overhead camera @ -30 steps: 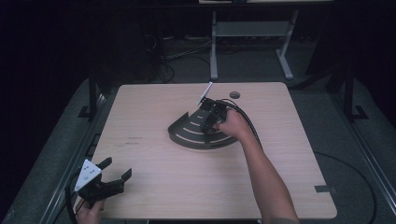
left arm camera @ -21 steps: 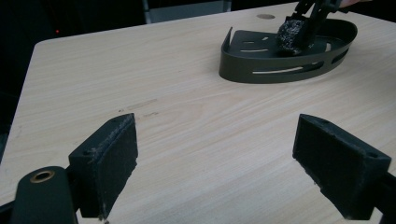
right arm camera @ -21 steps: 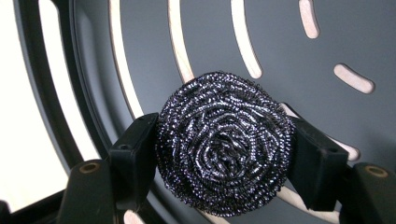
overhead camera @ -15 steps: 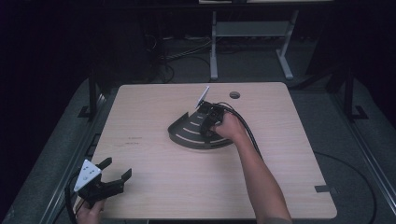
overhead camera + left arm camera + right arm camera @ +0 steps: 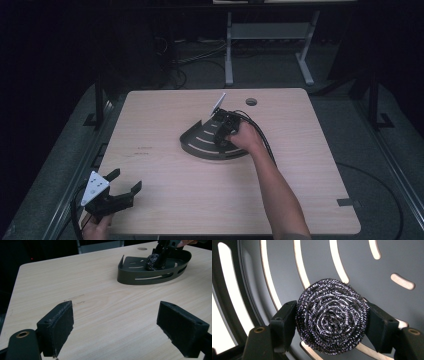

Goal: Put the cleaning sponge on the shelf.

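A dark fan-shaped slotted tray (image 5: 200, 142) lies at the table's middle. Over it my right gripper (image 5: 223, 131) points down, shut on a round steel-wool scourer (image 5: 332, 316) that sits just above the tray's slotted floor (image 5: 317, 262). From the left gripper view the scourer (image 5: 154, 262) shows inside the tray (image 5: 150, 277) between the right gripper's jaws. My left gripper (image 5: 122, 182) rests at the table's front left corner, open, with nothing between its pads (image 5: 58, 326). It is far from the tray.
A pale wooden table (image 5: 165, 195) has a cable hole (image 5: 251, 101) at the back. A white metal stand (image 5: 270, 35) and cables on the floor lie behind the table. A person's forearm (image 5: 272, 190) reaches across the table's right half.
The right gripper with the scourer has shifted slightly over the tray. The left gripper has stayed put.
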`<state>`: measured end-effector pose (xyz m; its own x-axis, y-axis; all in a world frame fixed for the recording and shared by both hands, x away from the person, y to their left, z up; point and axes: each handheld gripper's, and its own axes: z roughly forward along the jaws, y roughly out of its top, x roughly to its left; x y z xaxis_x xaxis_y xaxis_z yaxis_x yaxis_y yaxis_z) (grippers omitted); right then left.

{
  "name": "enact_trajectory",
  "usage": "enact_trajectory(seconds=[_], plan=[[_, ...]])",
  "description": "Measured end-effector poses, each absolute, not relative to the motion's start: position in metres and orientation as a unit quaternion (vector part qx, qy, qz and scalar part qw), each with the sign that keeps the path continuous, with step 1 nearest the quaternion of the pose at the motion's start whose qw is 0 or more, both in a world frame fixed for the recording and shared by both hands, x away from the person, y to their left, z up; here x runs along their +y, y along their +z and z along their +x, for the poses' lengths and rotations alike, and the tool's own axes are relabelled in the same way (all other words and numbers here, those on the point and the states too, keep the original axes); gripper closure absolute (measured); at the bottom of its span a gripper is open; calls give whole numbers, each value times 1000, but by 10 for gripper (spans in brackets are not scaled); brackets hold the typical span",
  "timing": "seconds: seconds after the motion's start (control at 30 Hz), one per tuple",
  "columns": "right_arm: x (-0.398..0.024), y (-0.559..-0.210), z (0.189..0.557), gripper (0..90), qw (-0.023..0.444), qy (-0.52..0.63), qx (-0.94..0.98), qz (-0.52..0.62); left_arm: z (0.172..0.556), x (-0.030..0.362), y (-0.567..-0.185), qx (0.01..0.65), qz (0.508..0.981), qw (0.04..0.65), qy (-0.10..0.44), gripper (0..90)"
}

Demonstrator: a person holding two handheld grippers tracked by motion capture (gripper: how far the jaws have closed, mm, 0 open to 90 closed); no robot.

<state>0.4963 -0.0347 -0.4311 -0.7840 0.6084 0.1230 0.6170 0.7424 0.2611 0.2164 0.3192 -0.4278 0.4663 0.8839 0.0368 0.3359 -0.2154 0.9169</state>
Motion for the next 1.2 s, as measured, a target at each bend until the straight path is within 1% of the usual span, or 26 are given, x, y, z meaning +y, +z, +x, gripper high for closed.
enact_trajectory(seconds=[0.7,1.2], plan=[[-41,-421,495,302,10,-158,-930,-332,216,319,-428,424,720,463,296,133],[-50,-409,493,276,14,-173,-926,-336,217,319,-428,426,719,464,295,133]])
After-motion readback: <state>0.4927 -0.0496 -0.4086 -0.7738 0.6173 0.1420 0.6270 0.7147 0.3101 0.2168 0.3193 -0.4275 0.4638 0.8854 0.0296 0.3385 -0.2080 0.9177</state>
